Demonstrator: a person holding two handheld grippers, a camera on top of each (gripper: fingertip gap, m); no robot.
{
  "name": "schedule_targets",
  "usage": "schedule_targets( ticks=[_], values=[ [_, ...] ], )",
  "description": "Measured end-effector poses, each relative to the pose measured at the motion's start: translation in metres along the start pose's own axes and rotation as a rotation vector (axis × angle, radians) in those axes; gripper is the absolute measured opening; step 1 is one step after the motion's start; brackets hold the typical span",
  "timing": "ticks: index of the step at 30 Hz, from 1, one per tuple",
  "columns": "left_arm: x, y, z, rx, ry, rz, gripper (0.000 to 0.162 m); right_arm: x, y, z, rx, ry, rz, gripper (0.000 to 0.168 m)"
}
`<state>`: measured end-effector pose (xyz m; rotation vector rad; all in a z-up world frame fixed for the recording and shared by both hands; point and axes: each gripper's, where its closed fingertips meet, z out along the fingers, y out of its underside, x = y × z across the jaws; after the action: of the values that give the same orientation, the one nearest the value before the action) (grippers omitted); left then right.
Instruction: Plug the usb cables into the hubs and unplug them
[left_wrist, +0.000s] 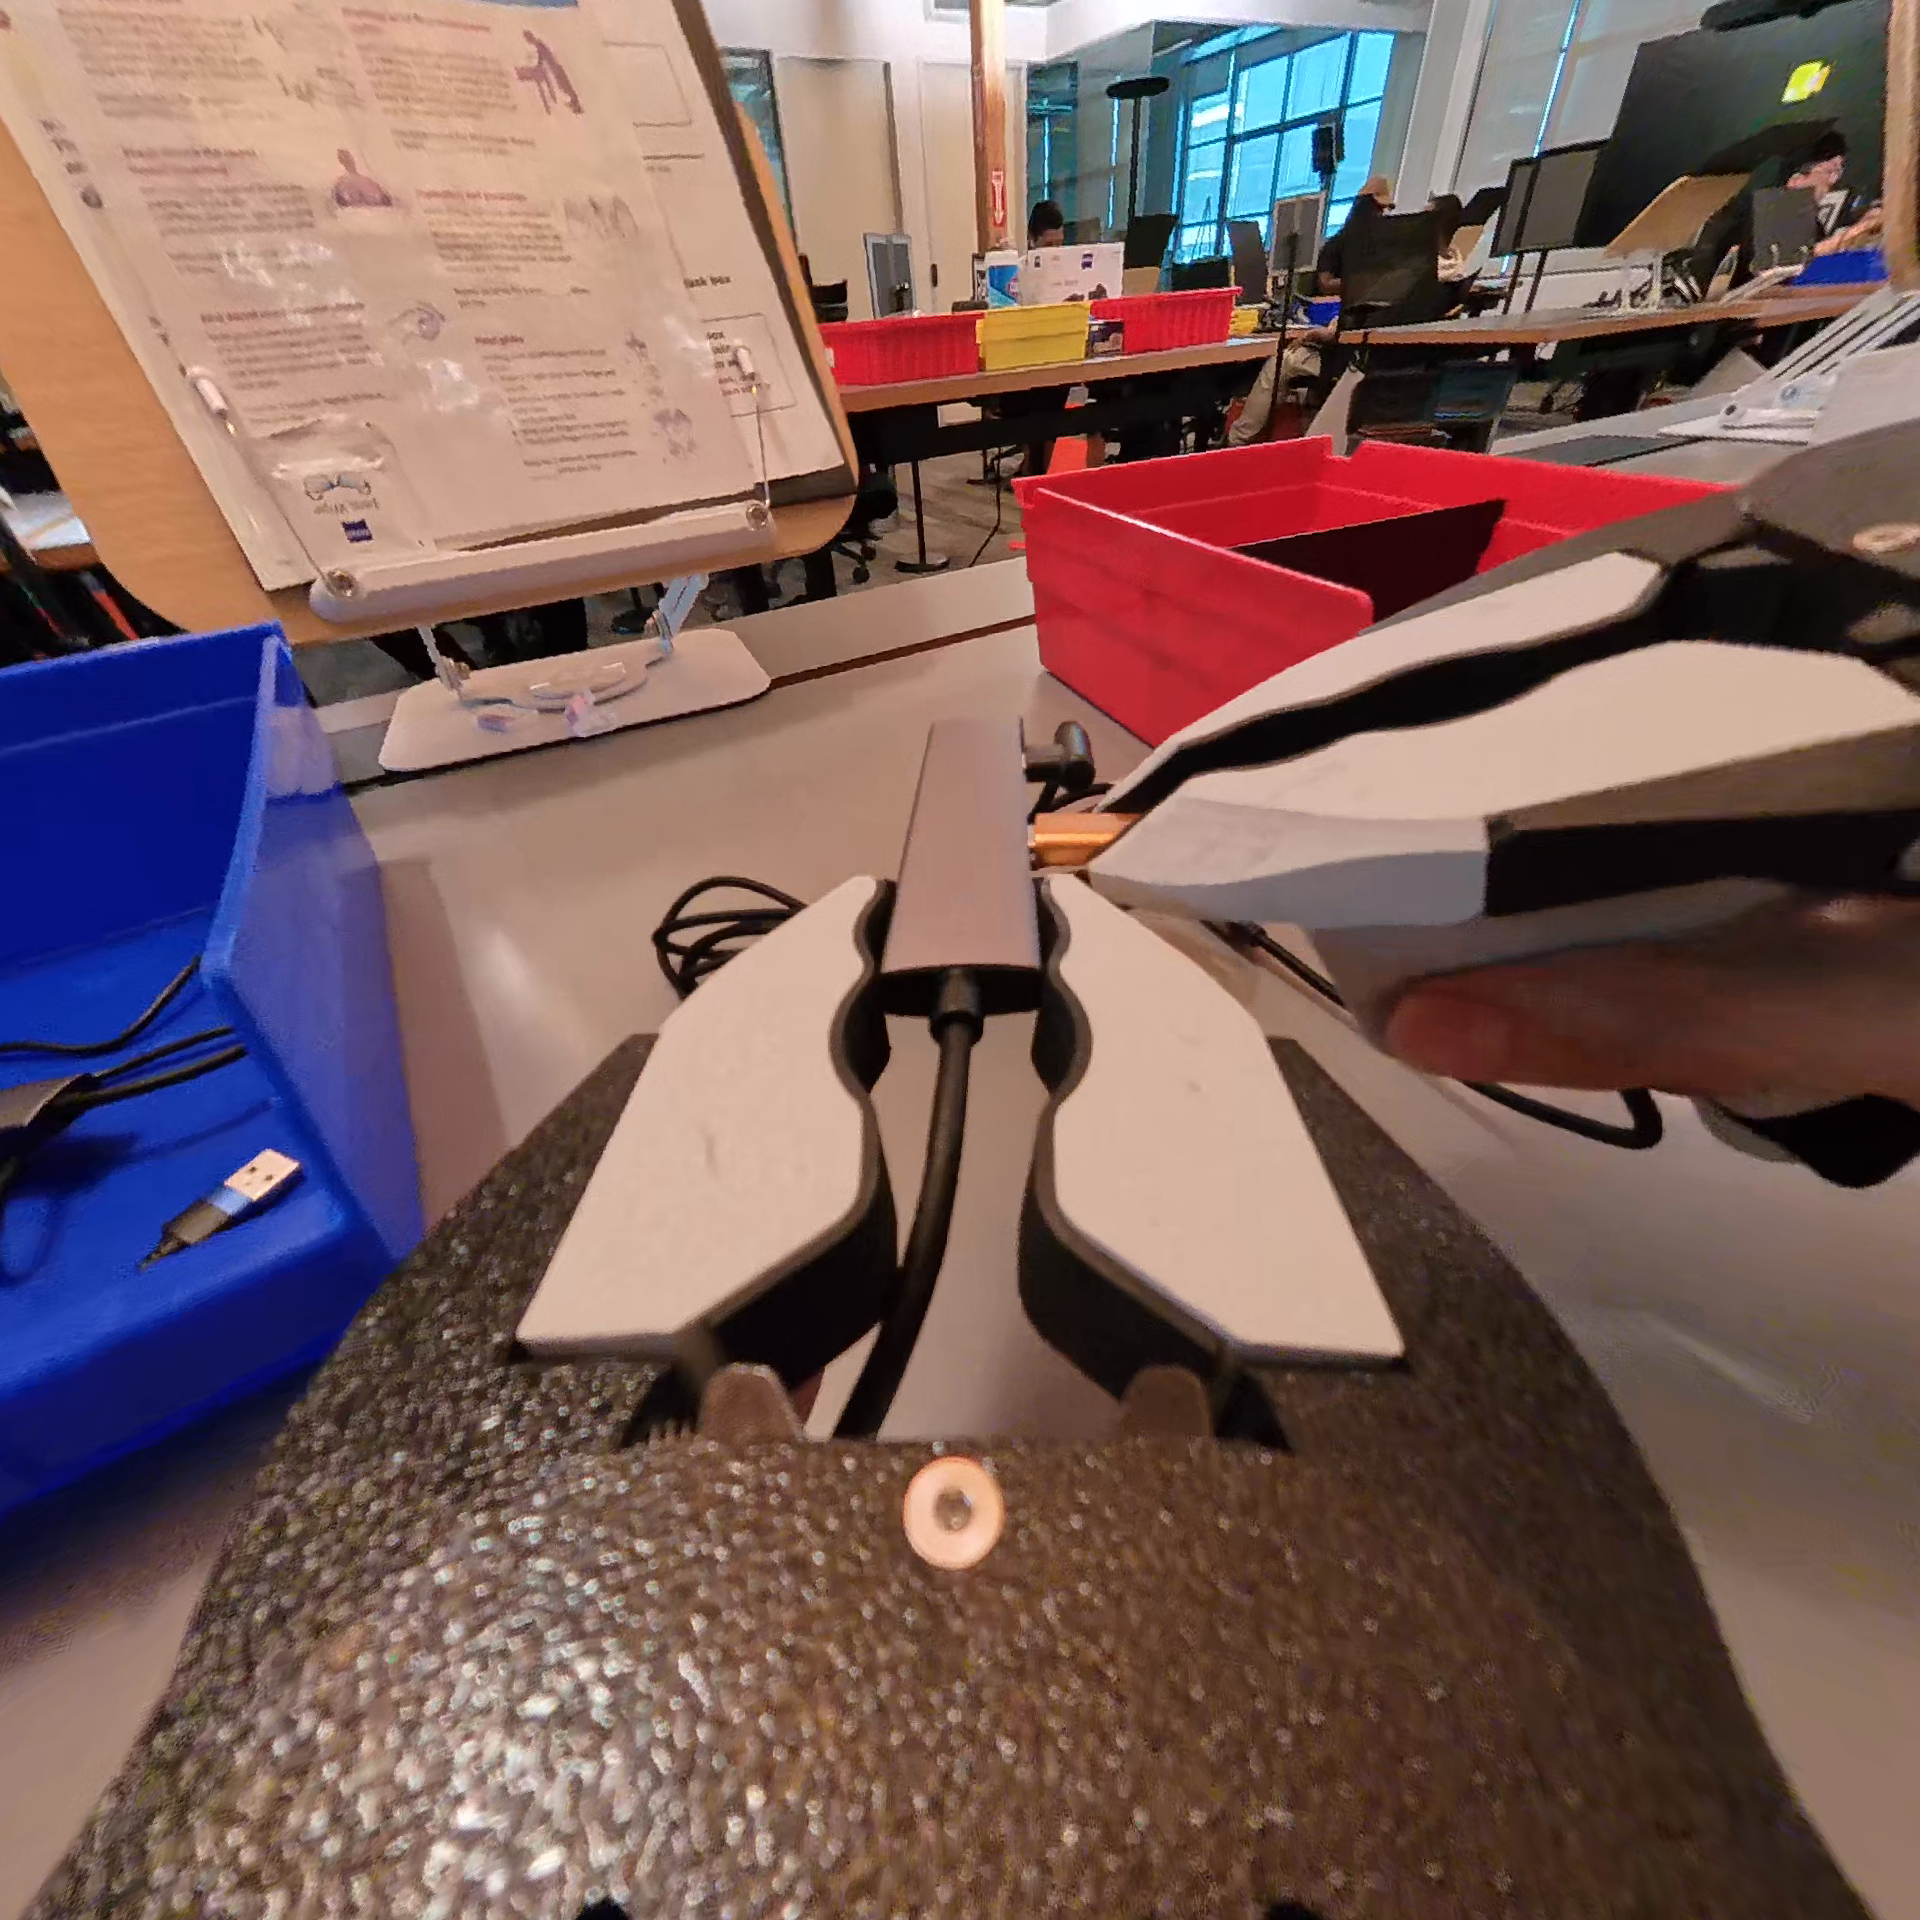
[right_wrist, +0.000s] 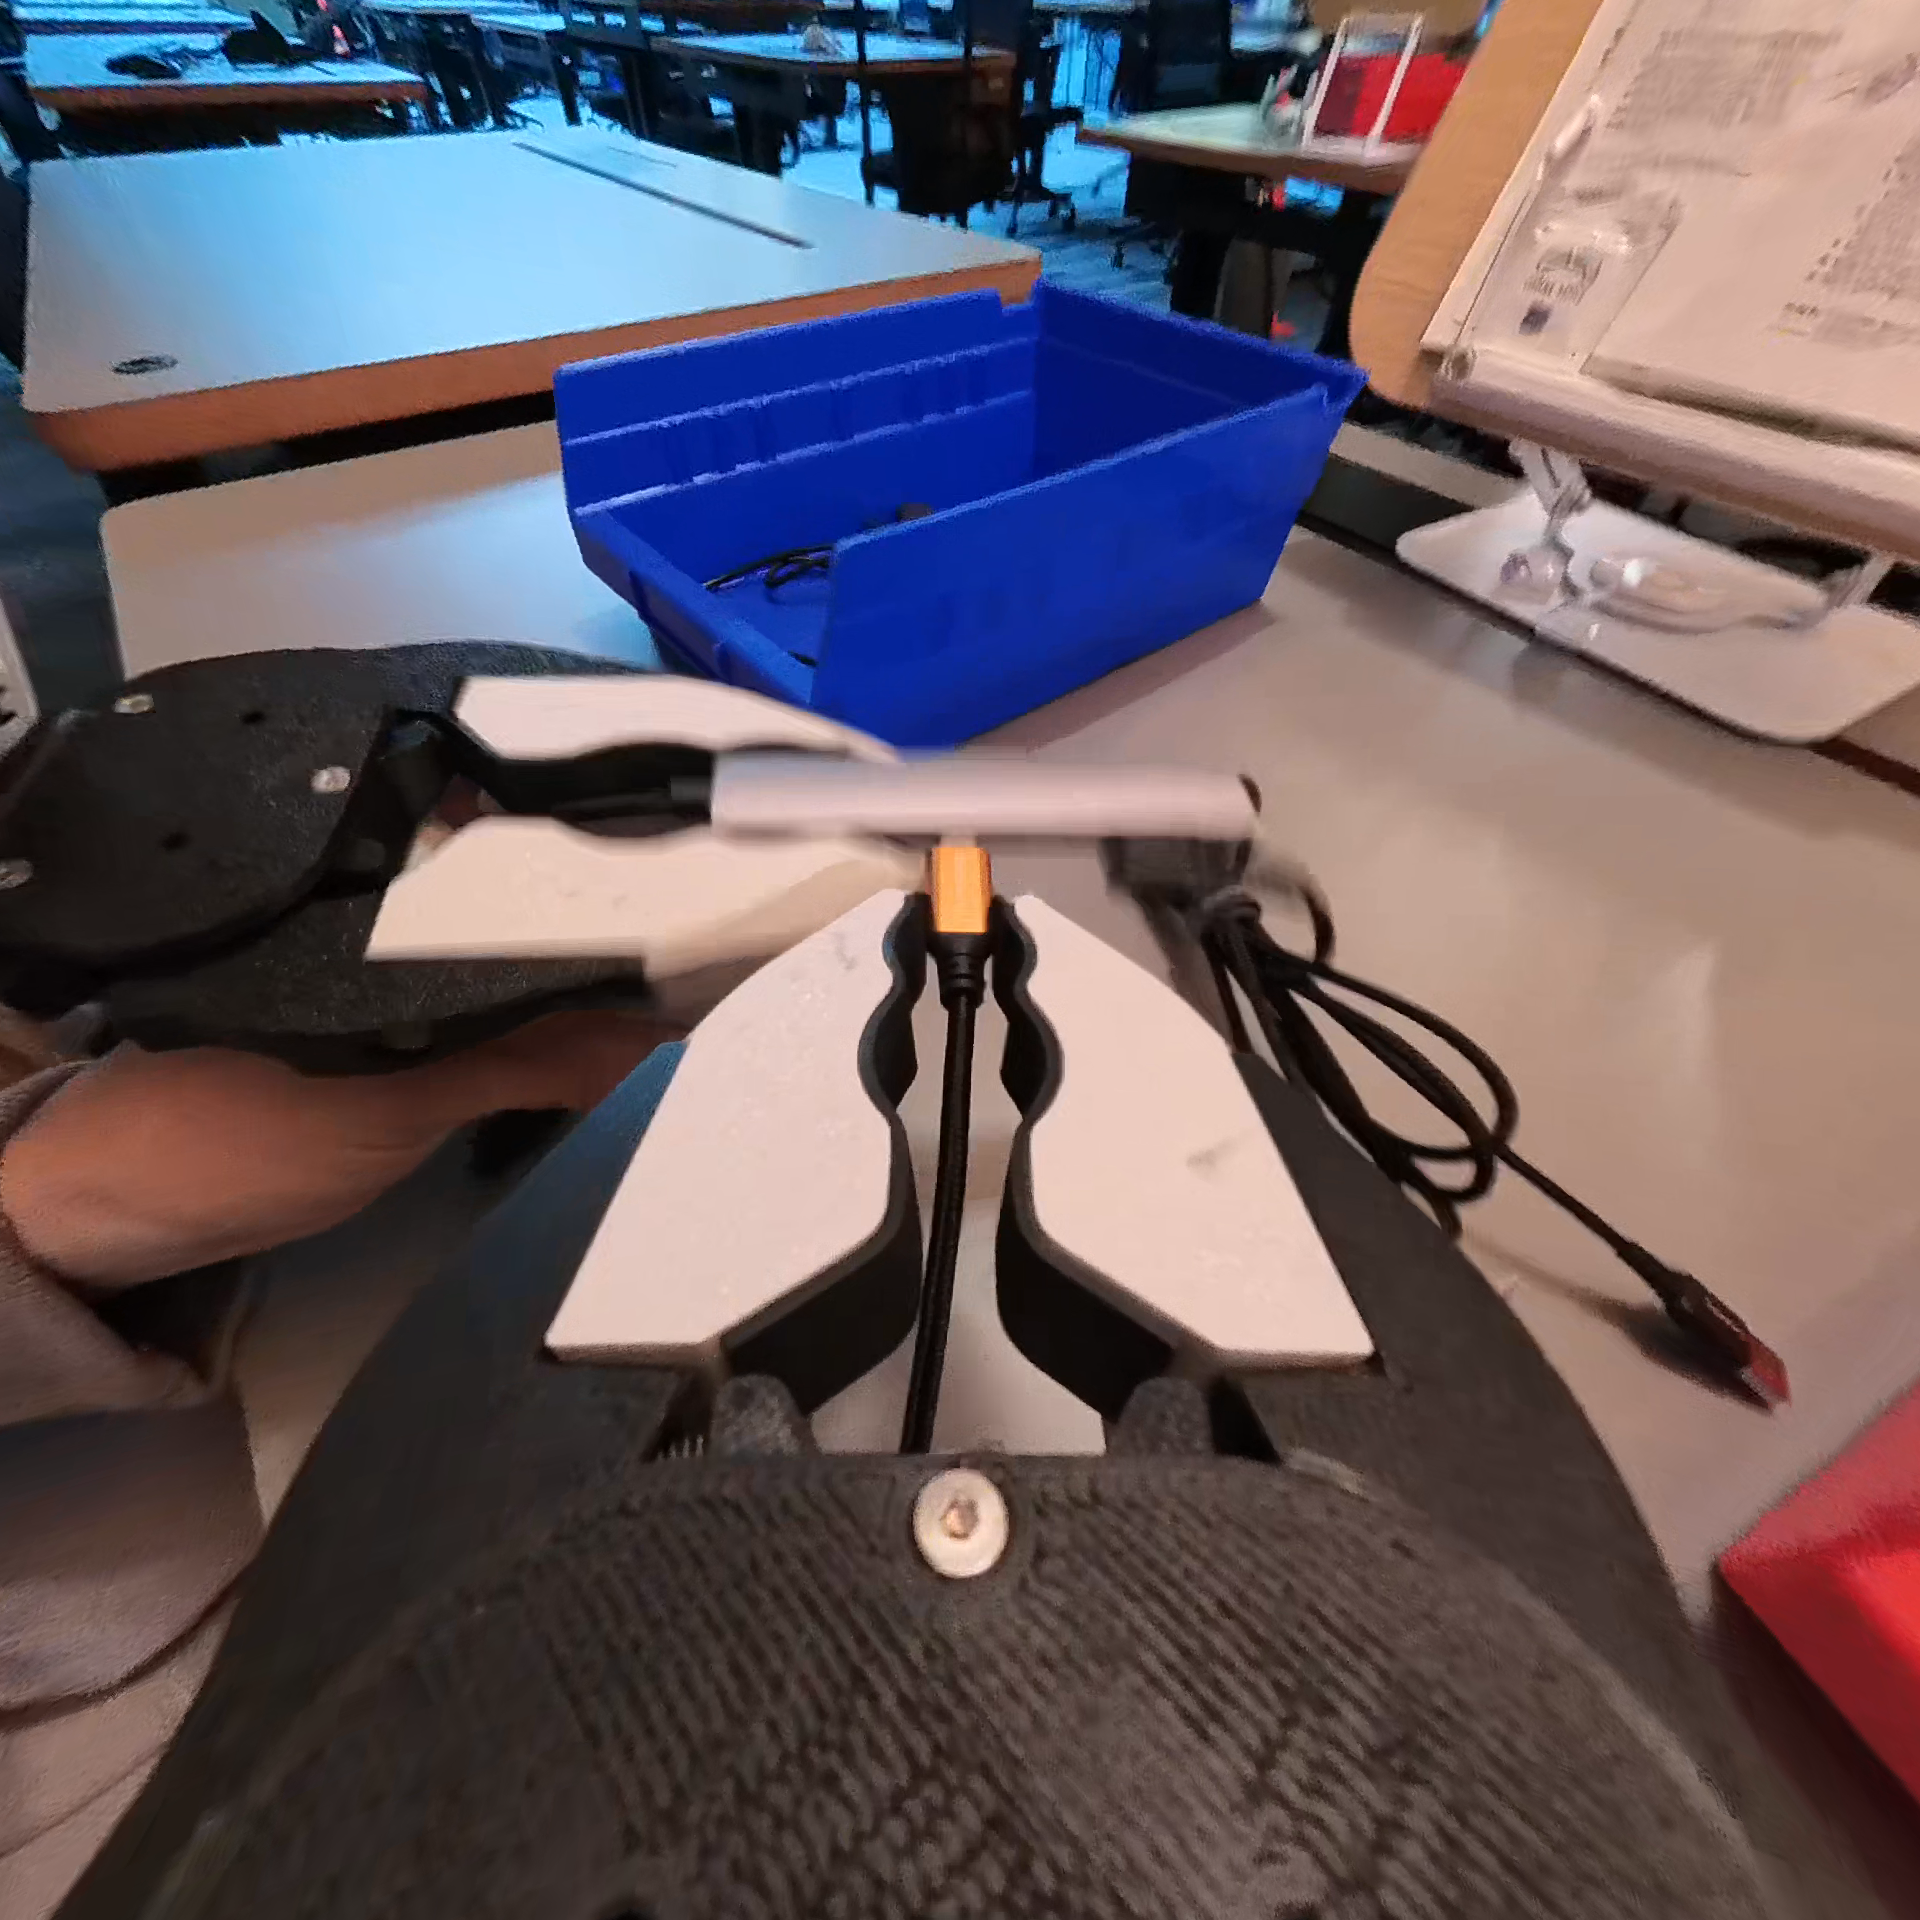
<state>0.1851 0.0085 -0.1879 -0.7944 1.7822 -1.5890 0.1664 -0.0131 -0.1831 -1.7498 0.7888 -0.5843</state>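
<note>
Nearest, the left tongs (left_wrist: 961, 925) show a pebbled black body and two flat grey fingers (left_wrist: 727, 1122) with wavy black inner edges, clenched on the near end of a slim, brushed-metal grey hub (left_wrist: 966, 831). Its smooth black lead (left_wrist: 935, 1143) runs back between them. The hub lies lengthwise, pointing away over the pale, glossy counter (left_wrist: 582, 894).

From the right, the right tongs (right_wrist: 961, 914) grasp a copper-orange metal plug (right_wrist: 958, 888) whose braided black cable (right_wrist: 940, 1195) trails back between the fingers; the plug's tip meets the hub's (right_wrist: 987, 805) long side. Just right of it, a loose coil of black cable (right_wrist: 1351, 1049) rests on the counter, ending in a reddish connector (right_wrist: 1725, 1340).

Farther left stands a ribbed blue plastic bin (left_wrist: 312, 935) holding black cables and a silver connector (left_wrist: 255, 1184). Far right sits a red bin (left_wrist: 1174, 613), and beyond, a tilted board stand with laminated sheets (left_wrist: 436, 312).
</note>
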Motion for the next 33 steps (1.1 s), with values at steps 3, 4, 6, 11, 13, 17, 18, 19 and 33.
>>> schedule_targets(
  ticks=[3, 4, 6, 11, 13, 17, 18, 19, 33],
  values=[
    [-0.075, 0.002, -0.014, 0.063, -0.156, -0.31, 0.024, 0.023, 0.016, -0.033, -0.003, 0.077, 0.019, 0.013],
    [-0.083, -0.002, -0.018, 0.091, -0.144, -0.276, 0.024, 0.009, 0.015, -0.042, 0.042, -0.037, 0.081, 0.013],
    [-0.069, -0.009, -0.021, 0.125, -0.122, -0.13, 0.024, 0.005, 0.004, -0.062, 0.098, -0.078, 0.105, 0.013],
    [-0.043, -0.013, -0.02, 0.142, -0.06, -0.053, 0.024, 0.03, -0.078, -0.126, 0.26, -0.102, 0.026, 0.012],
    [-0.046, -0.011, -0.019, 0.127, -0.055, -0.081, 0.024, 0.072, -0.104, -0.15, 0.303, 0.019, -0.025, 0.012],
    [-0.055, -0.009, -0.019, 0.128, -0.044, -0.175, 0.024, 0.142, -0.146, -0.188, 0.479, 0.07, 0.091, 0.012],
    [-0.056, -0.01, -0.02, 0.131, -0.039, -0.191, 0.024, 0.156, -0.152, -0.193, 0.511, 0.087, 0.102, 0.013],
    [-0.057, -0.01, -0.02, 0.134, -0.036, -0.2, 0.024, 0.17, -0.154, -0.194, 0.517, 0.106, 0.121, 0.012],
    [-0.043, -0.008, -0.016, 0.103, 0.003, -0.117, 0.024, 0.215, -0.133, -0.154, 0.438, 0.194, 0.145, 0.012]
  ],
)
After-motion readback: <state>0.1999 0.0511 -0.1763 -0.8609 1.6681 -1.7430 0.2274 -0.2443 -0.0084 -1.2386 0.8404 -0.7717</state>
